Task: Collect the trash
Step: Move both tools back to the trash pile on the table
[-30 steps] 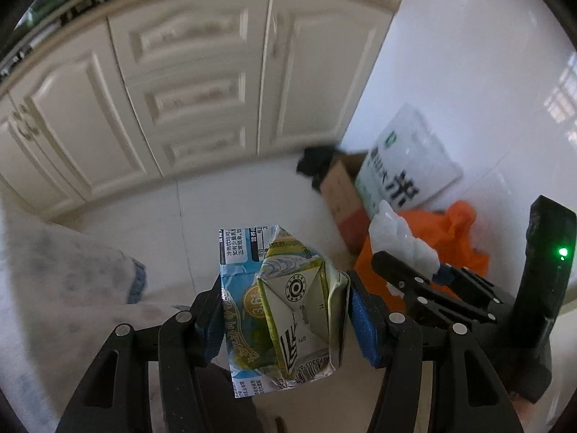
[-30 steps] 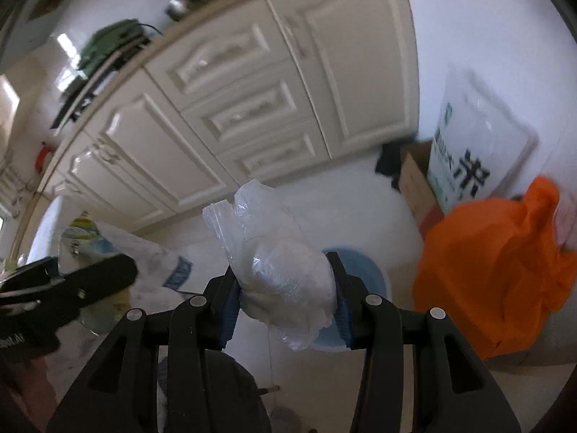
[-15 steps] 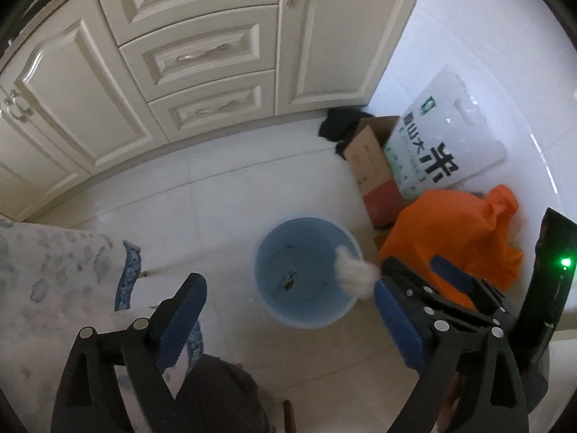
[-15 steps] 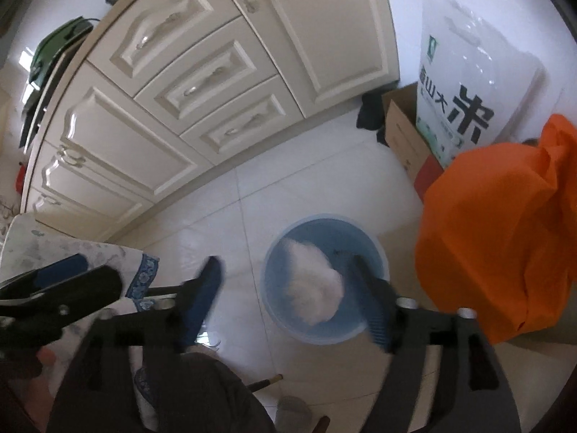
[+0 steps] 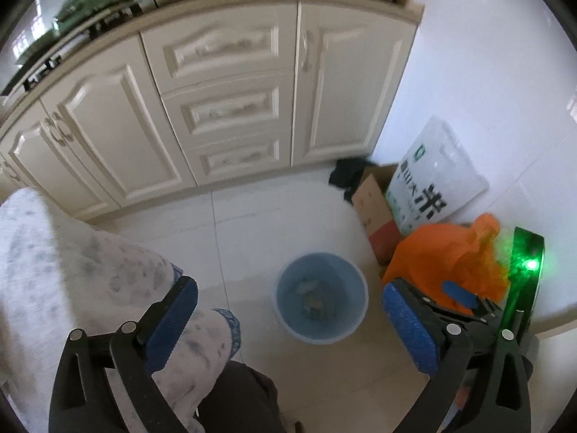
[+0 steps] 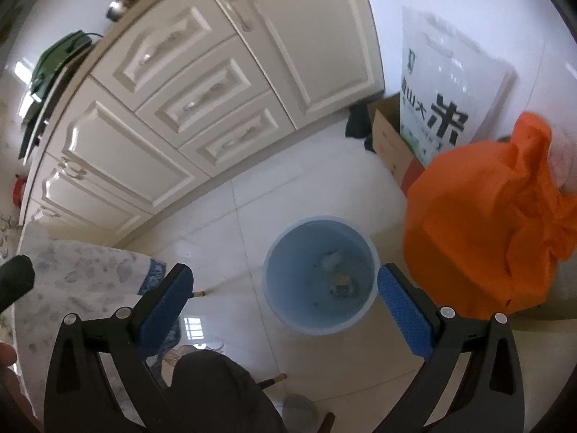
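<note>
Left wrist blurs trash [image 5: 312,294] inside bin [image 5: 285,319].

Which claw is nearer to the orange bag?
Right. The right claw, jaws opening and empty, is beside the orange bag; the left claw, also opening and empty, is farther off, with the right claw between it and the bag.

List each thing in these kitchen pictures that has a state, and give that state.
Left tongs: opening, nothing between them.
Right tongs: opening, nothing between them.
Blue bin: upright, trash lying inside.
Cabinet doors: closed.
Drawers: closed.
Cardboard box: open.
</note>
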`<state>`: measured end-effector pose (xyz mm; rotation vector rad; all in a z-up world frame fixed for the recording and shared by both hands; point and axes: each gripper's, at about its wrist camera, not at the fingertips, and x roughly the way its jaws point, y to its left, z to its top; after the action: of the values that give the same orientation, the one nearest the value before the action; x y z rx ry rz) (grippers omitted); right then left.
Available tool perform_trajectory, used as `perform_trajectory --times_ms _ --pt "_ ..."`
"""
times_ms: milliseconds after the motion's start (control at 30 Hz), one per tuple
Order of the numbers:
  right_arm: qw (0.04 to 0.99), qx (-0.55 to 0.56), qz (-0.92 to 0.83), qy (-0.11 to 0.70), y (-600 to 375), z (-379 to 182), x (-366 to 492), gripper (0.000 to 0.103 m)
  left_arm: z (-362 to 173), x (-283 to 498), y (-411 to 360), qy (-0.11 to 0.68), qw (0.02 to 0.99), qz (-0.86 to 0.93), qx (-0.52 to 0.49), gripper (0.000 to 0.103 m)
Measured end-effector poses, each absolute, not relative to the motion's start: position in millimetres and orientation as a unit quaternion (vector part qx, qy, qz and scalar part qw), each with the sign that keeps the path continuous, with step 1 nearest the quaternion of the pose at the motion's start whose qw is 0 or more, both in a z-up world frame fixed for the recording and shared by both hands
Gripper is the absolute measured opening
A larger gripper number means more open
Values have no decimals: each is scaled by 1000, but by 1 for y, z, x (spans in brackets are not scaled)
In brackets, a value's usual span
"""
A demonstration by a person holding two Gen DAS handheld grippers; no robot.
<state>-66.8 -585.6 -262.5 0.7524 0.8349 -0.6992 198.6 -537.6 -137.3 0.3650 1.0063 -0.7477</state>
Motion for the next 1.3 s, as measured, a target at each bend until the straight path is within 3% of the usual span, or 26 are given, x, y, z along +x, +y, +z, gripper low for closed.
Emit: perform_trajectory --times_ms 300,733,1300 --pt "843 284 -299 346 -513 -170 -42 103 -69 155 -406 381 852 -342 106 102" --pt "916 176 -202 299 -366 -67 19 103 -21 84 -201 279 927 -248 45 102" --pt "963 45 -99 247 -194 -24 67 103 -9 -23 -32 203 975 -90 -7 102"
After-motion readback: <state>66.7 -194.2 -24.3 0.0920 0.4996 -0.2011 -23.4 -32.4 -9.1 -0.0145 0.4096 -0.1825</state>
